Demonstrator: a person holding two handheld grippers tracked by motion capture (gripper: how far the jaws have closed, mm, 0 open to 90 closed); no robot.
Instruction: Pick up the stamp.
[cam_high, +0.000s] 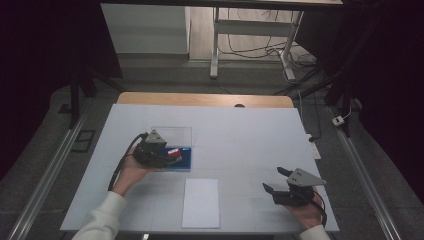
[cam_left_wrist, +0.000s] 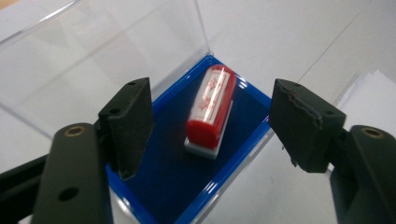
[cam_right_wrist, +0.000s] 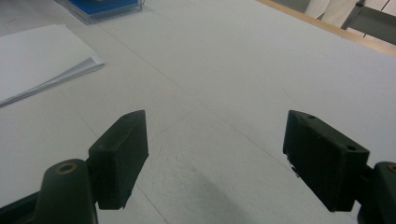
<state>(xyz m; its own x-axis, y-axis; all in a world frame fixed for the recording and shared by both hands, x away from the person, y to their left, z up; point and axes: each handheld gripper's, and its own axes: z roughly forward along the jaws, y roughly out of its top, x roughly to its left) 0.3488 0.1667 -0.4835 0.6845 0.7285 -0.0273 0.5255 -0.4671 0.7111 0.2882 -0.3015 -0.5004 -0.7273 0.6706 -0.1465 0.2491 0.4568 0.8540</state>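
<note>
left gripper (cam_left_wrist: 210, 121) over the blue tray (cam_left_wrist: 173, 186), its 2 jaws apart on either side of the red stamp (cam_left_wrist: 211, 107) without touching it; the stamp lies inside that tray, clear lid (cam_left_wrist: 93, 60) upright behind. right gripper (cam_right_wrist: 215, 154) wide, nothing between, near the paper stack (cam_high: 201, 202).

Stamp's (cam_left_wrist: 210, 108) red lettering blurred, unreadable through its casing.

Flat white surface (cam_high: 250, 145) with a pale wooden edge (cam_high: 205, 99) at the far side. Neat stack of white paper sheets (cam_high: 201, 202) lying near the front edge. Beyond, grey floor, white metal frame legs (cam_high: 215, 45), tangled black cables (cam_high: 255, 50) and a white power strip (cam_high: 339, 120).
</note>
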